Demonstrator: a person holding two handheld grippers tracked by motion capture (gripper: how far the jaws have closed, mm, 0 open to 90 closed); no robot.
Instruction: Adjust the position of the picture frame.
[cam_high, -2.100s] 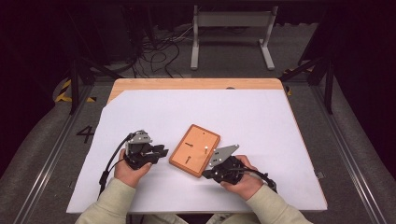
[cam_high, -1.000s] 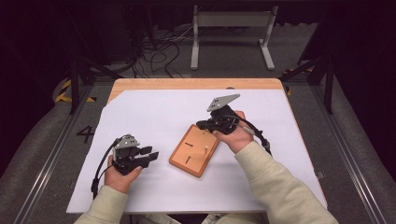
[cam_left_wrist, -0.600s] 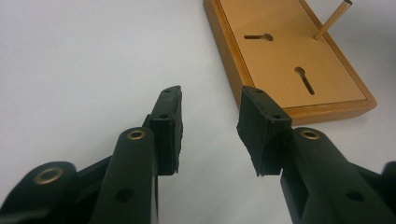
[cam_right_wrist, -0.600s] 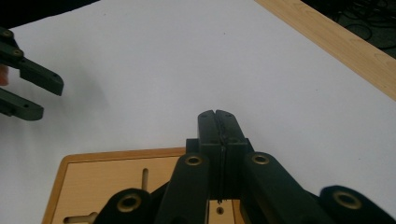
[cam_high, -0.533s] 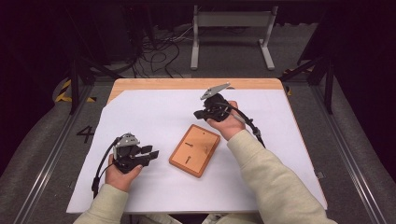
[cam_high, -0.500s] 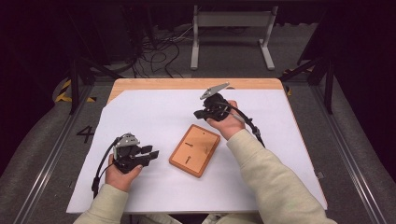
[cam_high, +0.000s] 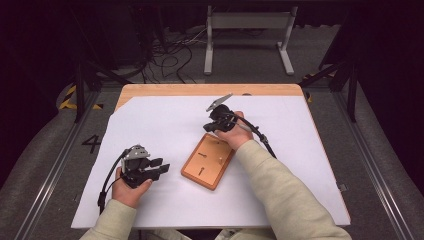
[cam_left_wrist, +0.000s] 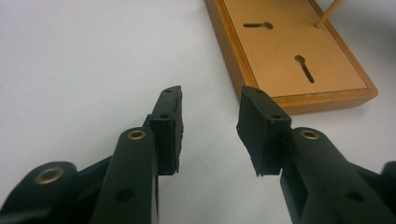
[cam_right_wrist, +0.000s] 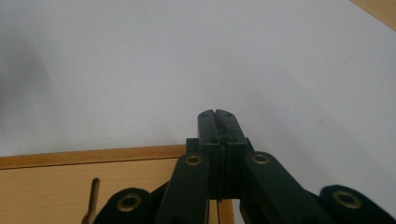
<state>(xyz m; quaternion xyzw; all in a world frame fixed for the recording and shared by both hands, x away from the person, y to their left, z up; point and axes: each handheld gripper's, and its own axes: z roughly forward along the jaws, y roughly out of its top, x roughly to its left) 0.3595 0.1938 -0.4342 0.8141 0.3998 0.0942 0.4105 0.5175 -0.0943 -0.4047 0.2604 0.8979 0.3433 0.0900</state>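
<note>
Wooden rectangular board (cam_high: 208, 161), orange-brown with a raised rim and keyhole-shaped slots in its face, is seen lying flat on the white sheet (cam_high: 165, 125) that covers the light wooden bench (cam_high: 210, 90). It is set at a slant near the middle of the sheet, between the two hands. In the left gripper view its near corner (cam_left_wrist: 299, 100) is seen just beyond the right-hand jaw, with two slots cut in its face and a thin wooden peg (cam_left_wrist: 329, 12) rising at its far edge.

Next in size, the right tool (cam_high: 214, 123) is held over the far end of the board, with its grey three-cornered plate tipped upward and its cable trailing back along the sleeve. In the right gripper view its jaws are seen pressed together with nothing between them, their tips above the white sheet just past the board's edge (cam_right_wrist: 93, 154).

The left tool (cam_high: 161, 167) is held low over the sheet, to the left of the board and apart from it. In the left gripper view its jaws are spread wide, and nothing is gripped between them.

A small brass-coloured pin (cam_right_wrist: 93, 196) is seen standing on the board beside the right tool's arm.
</note>
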